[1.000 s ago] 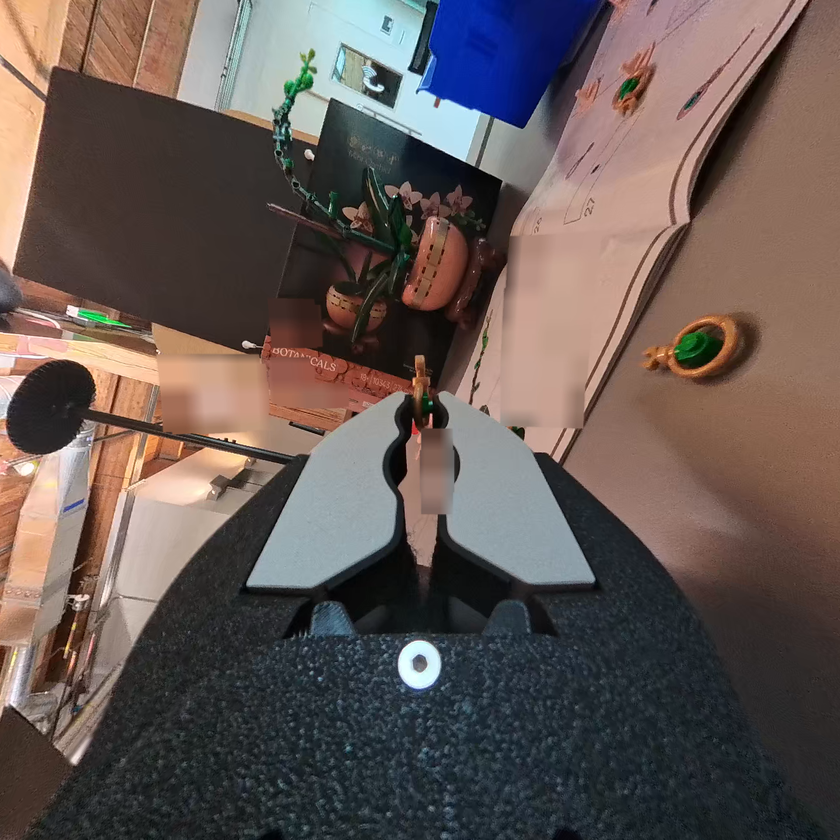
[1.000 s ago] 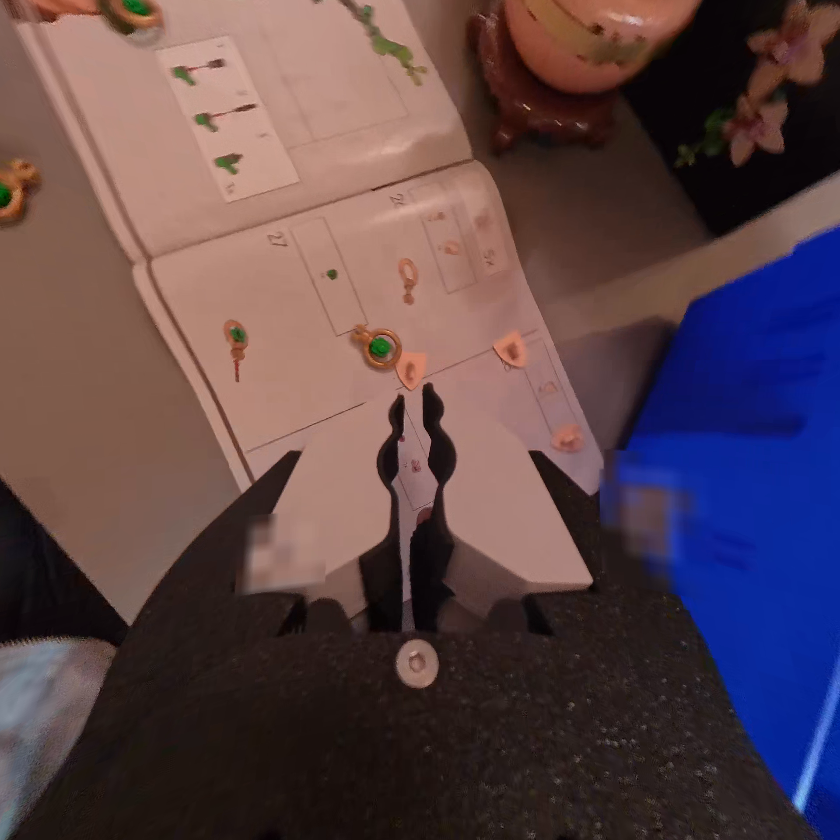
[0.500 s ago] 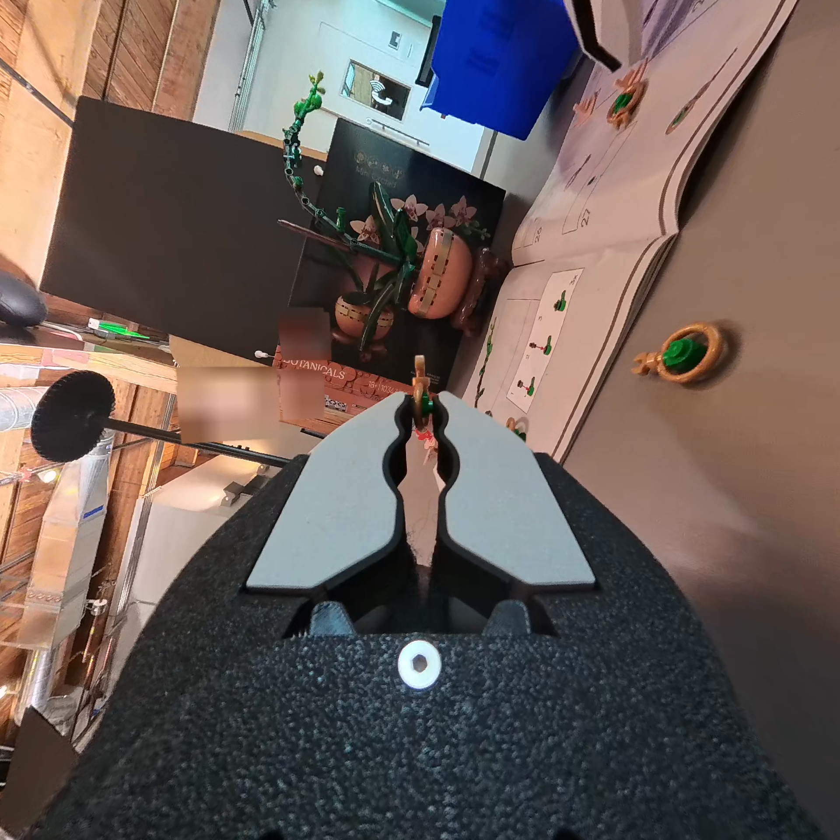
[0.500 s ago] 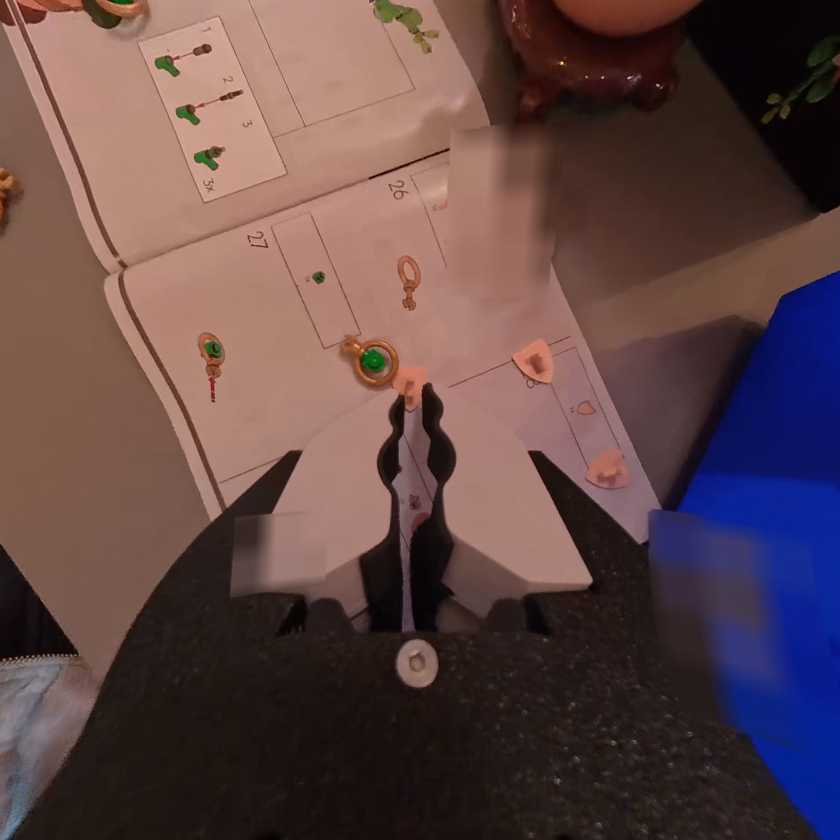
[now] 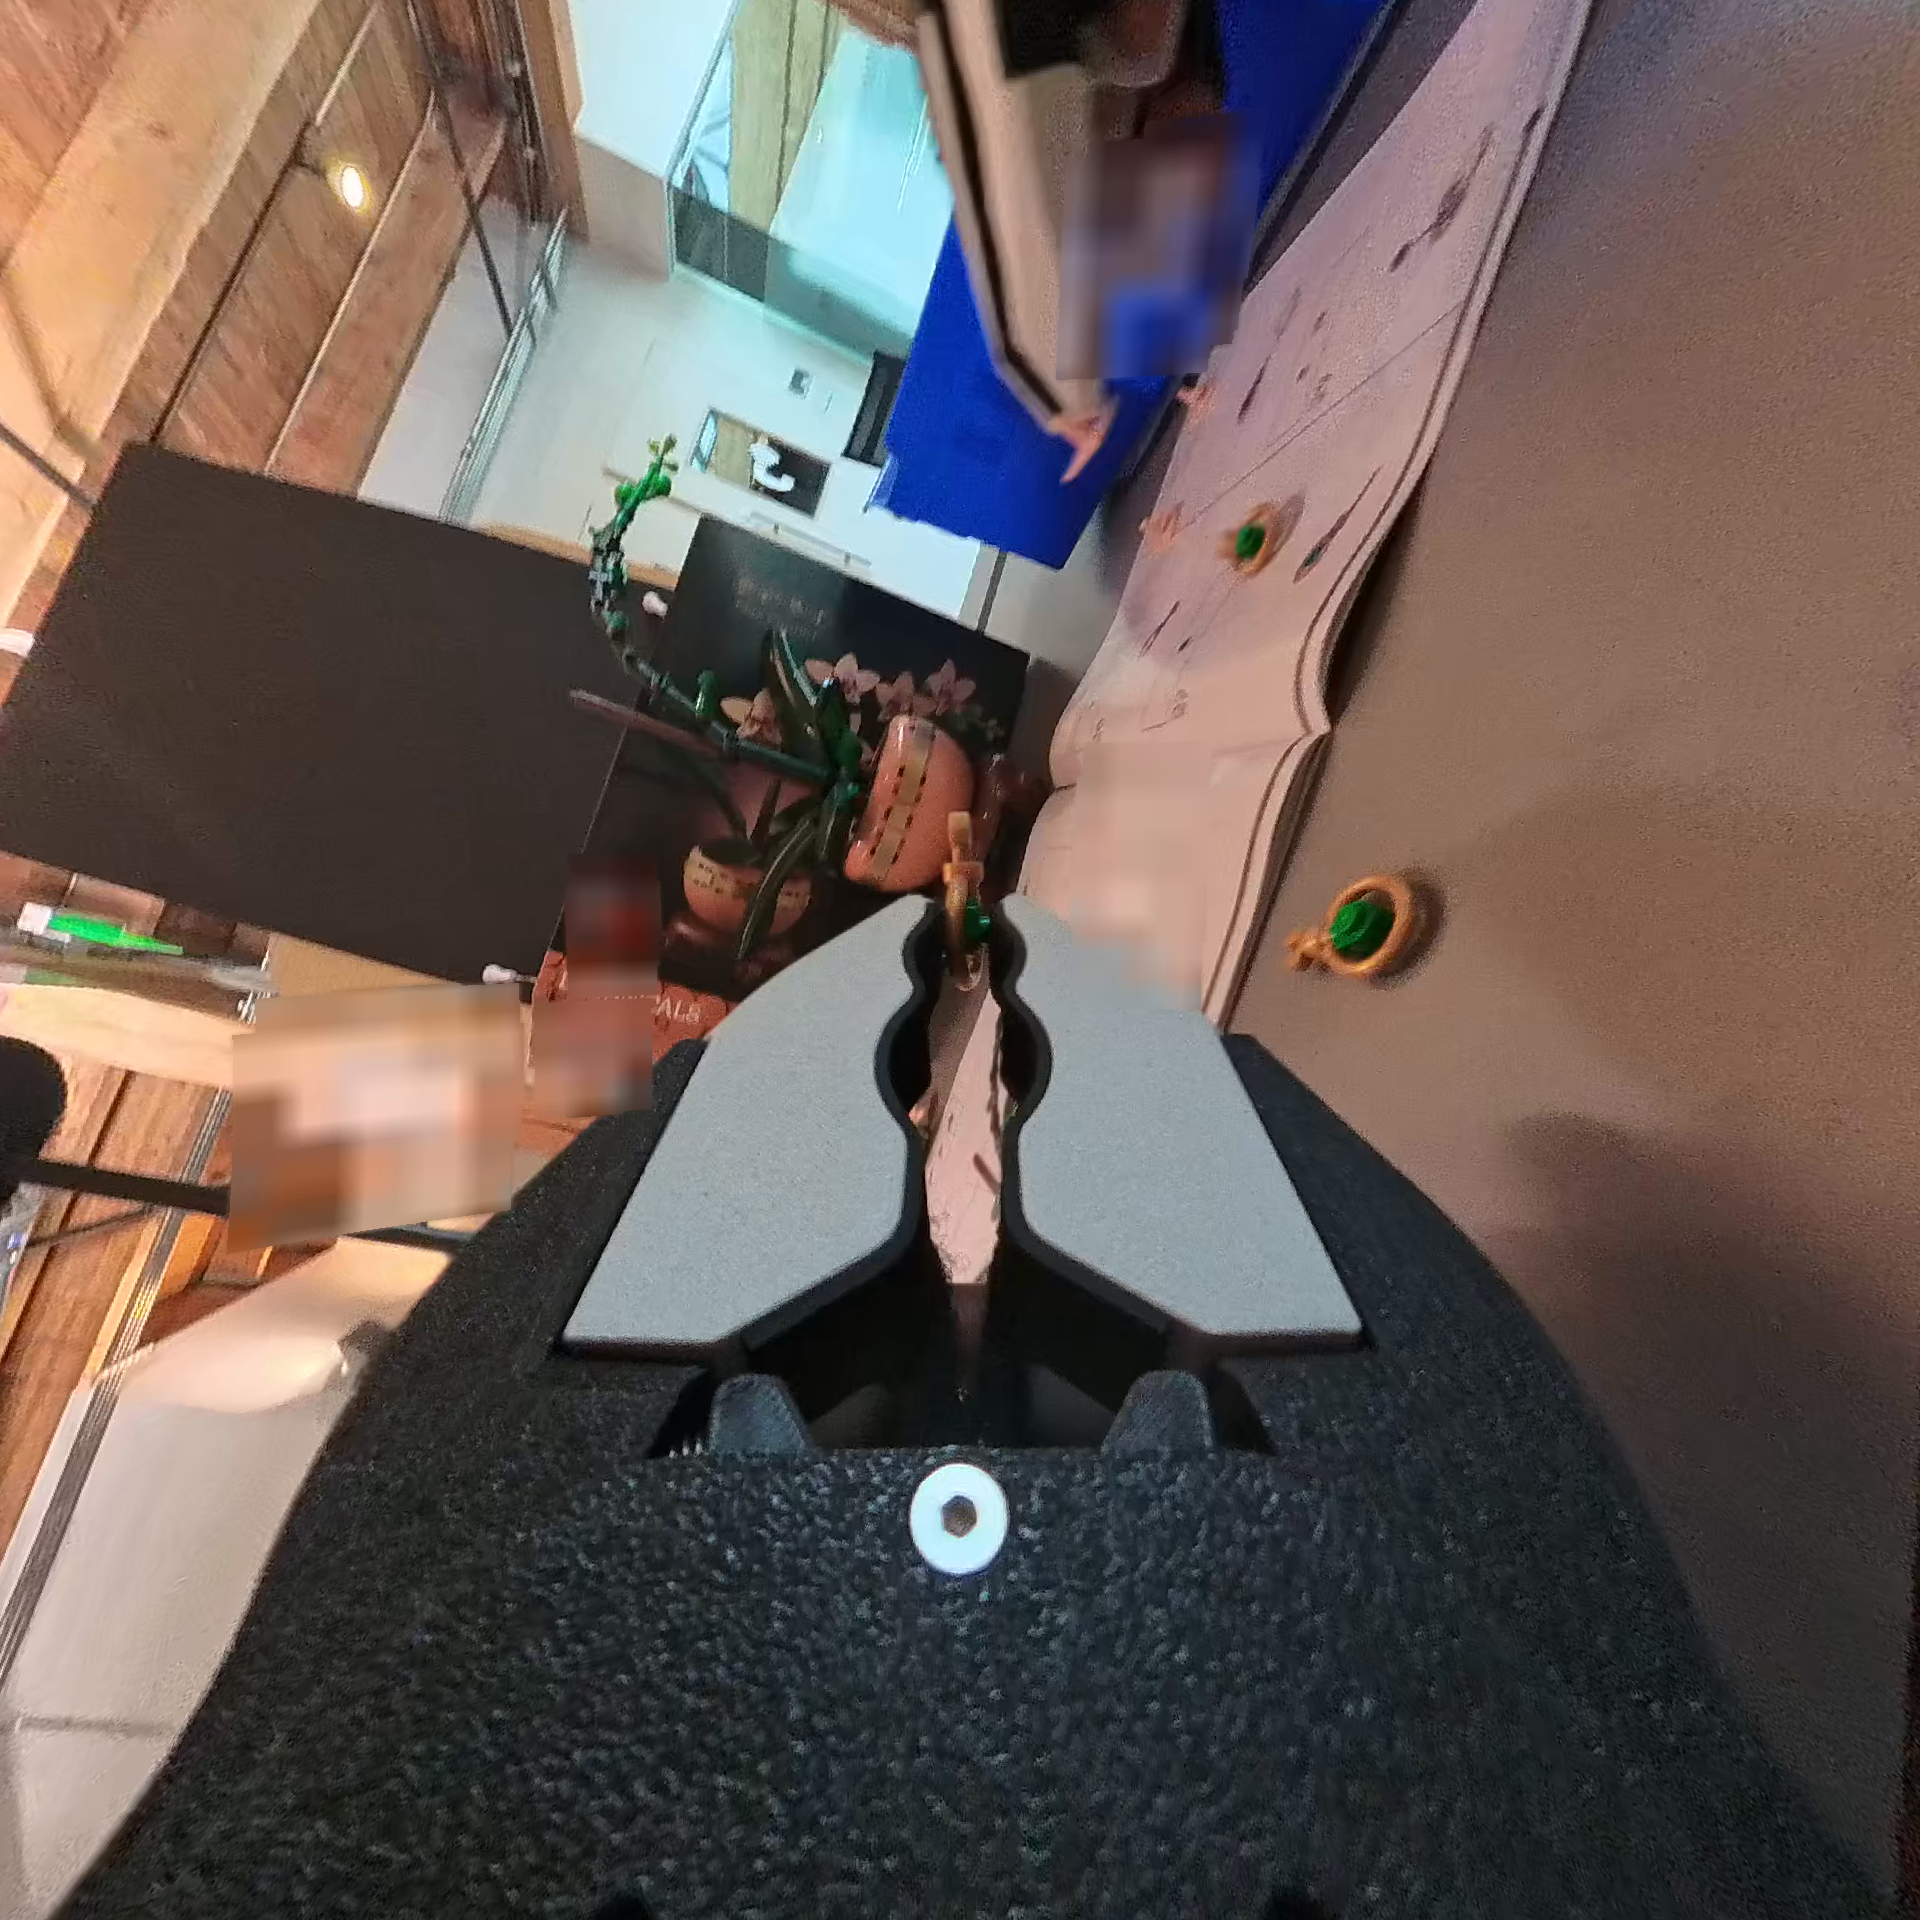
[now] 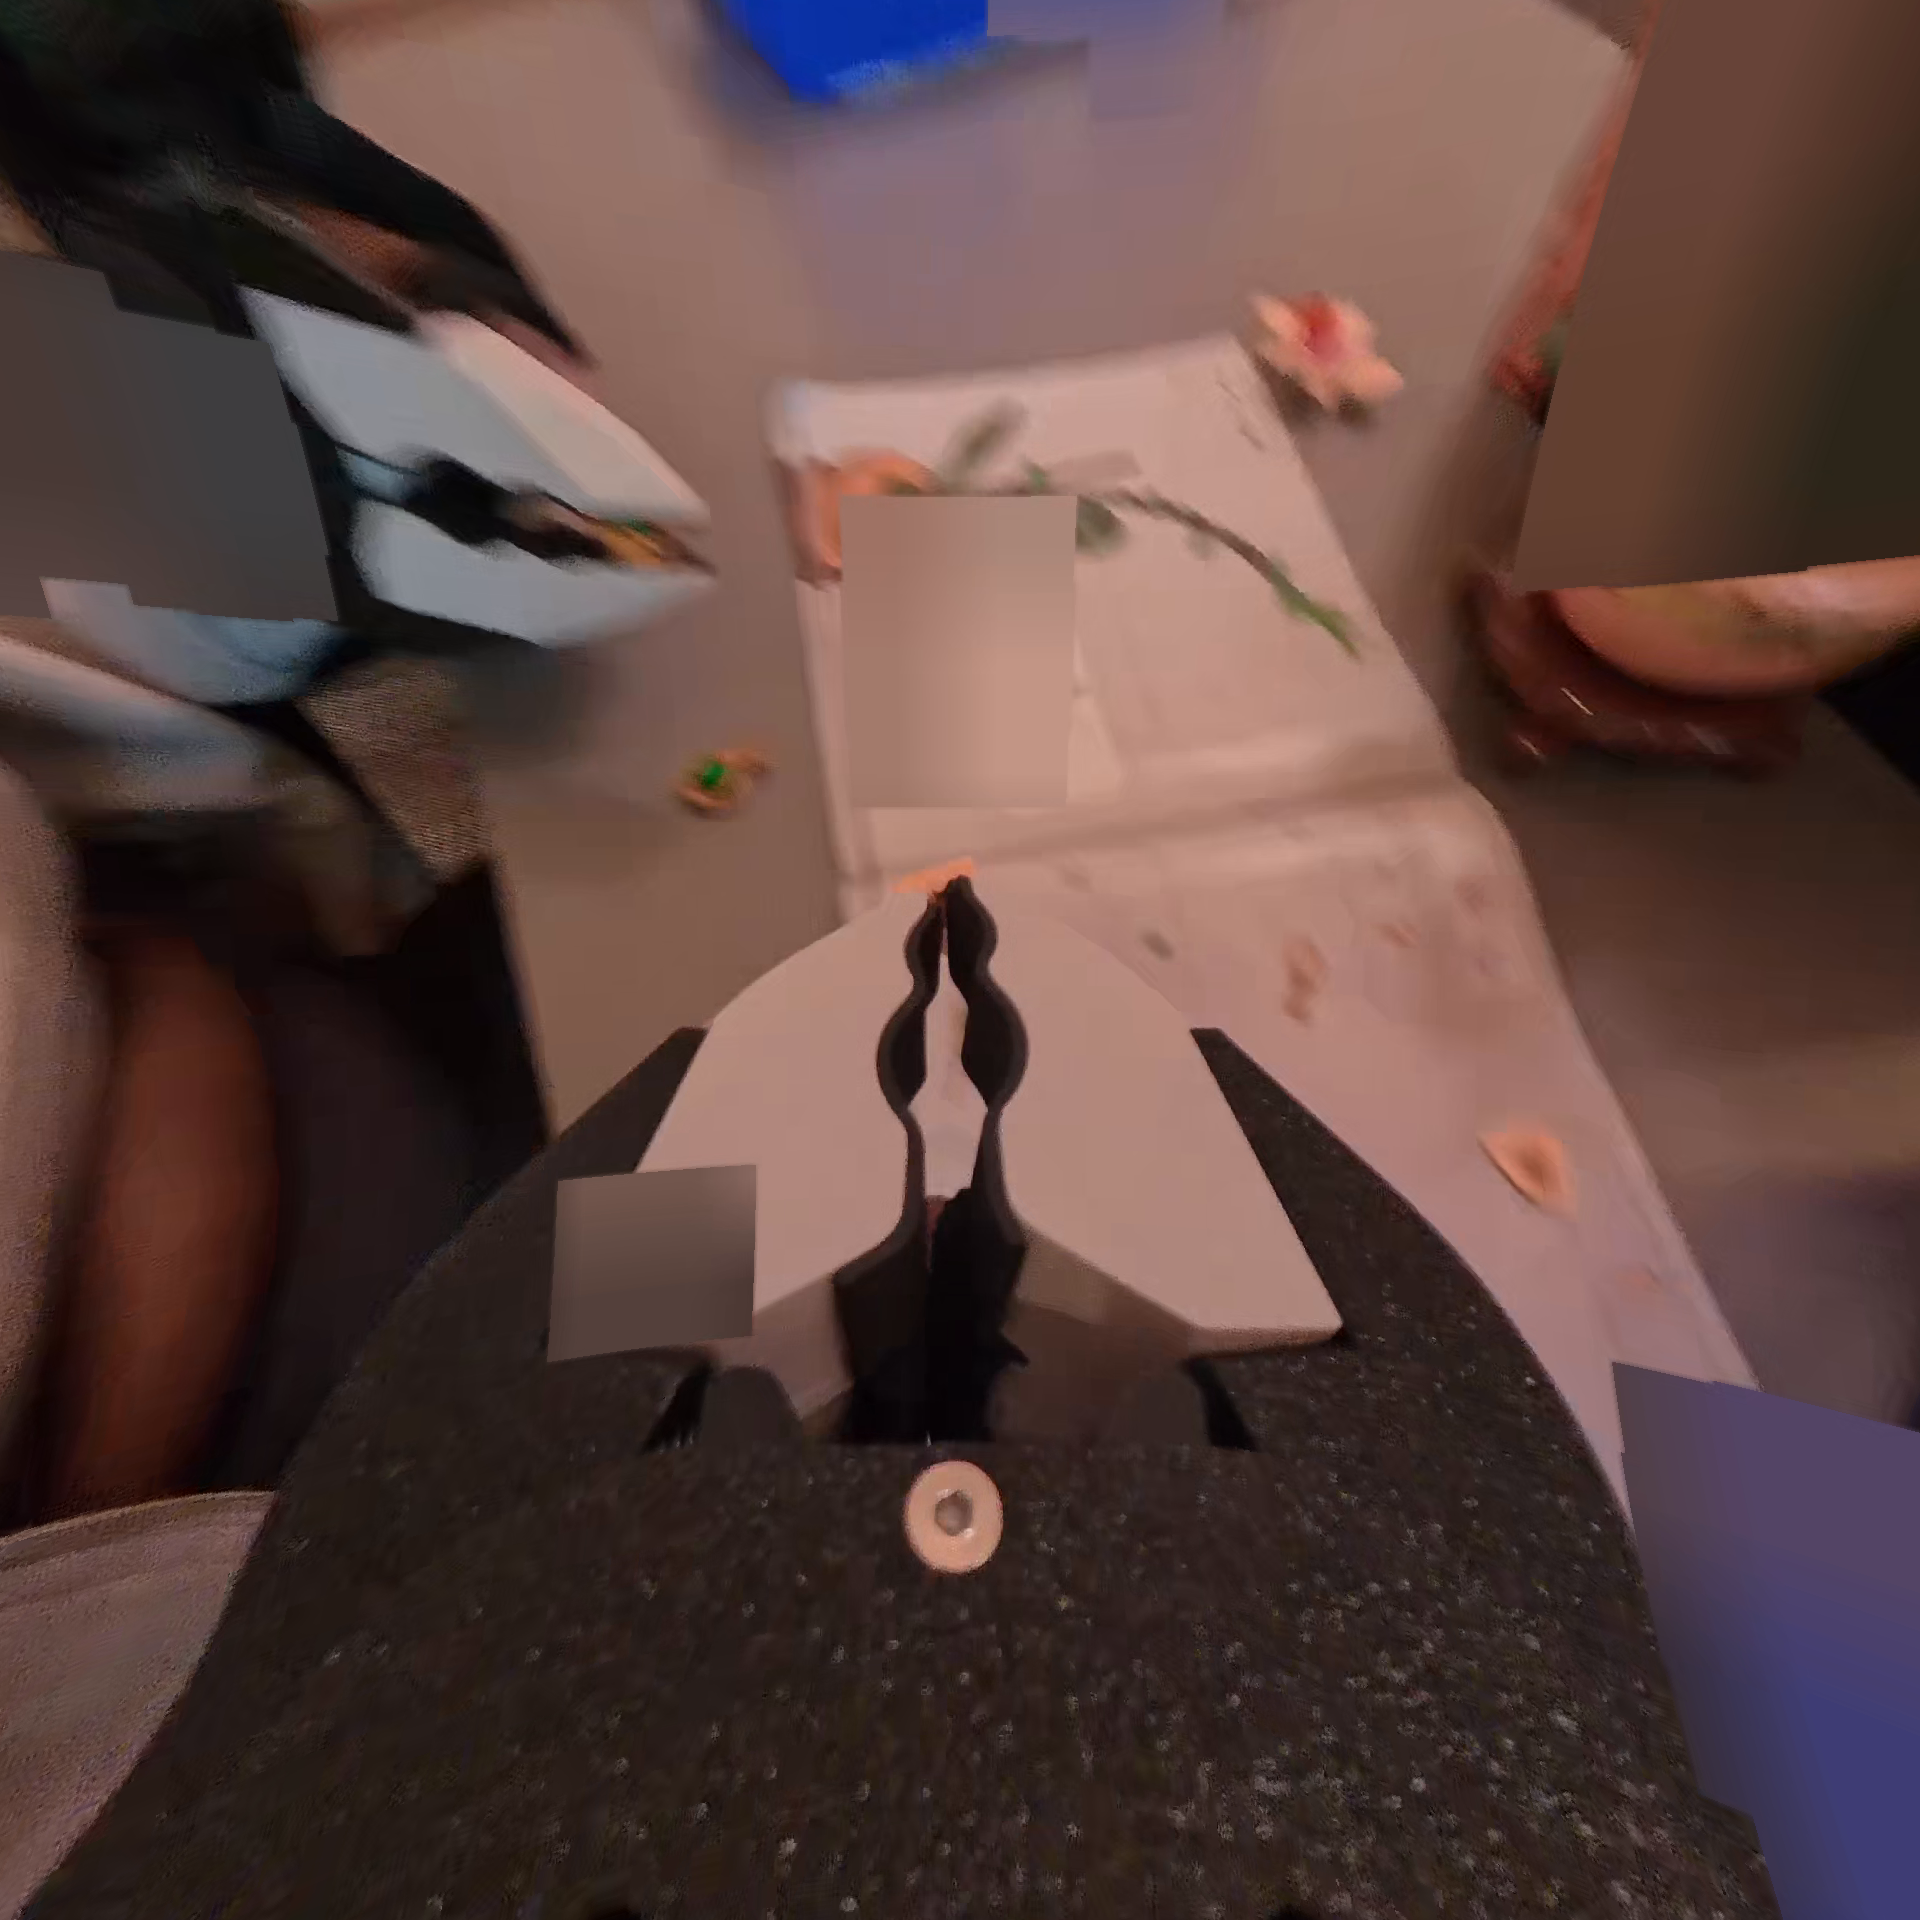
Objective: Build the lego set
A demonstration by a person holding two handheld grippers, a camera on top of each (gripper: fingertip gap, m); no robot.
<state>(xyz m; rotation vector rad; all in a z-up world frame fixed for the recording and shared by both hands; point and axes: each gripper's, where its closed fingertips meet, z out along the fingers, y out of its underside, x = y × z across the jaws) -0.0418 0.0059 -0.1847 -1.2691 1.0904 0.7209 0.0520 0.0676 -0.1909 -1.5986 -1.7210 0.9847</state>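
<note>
My left gripper (image 5: 962,914) is shut on a gold ring piece with a green stud (image 5: 958,883) and holds it above the table. My right gripper (image 6: 943,894) is shut on a small pink petal piece (image 6: 935,878), lifted off the open instruction booklet (image 6: 1226,686). In the left wrist view the right gripper (image 5: 1075,442) hangs at the top with the petal at its tips. In the blurred right wrist view the left gripper (image 6: 686,551) is at the upper left, apart from my right one. A second ring piece (image 5: 1361,927) lies on the table and also shows in the right wrist view (image 6: 719,779).
A third ring piece (image 5: 1252,540) lies on the booklet (image 5: 1247,675). Loose pink petals (image 6: 1527,1164) rest on its near page, a pink flower (image 6: 1325,348) beyond it. The potted plant model (image 5: 904,805) stands before the set's box (image 5: 831,644). A blue bin (image 5: 977,457) is behind.
My right gripper closed on a petal on the booklet, lifted it and swung left toward the left gripper. My left gripper kept its ring piece and tilted a little.
</note>
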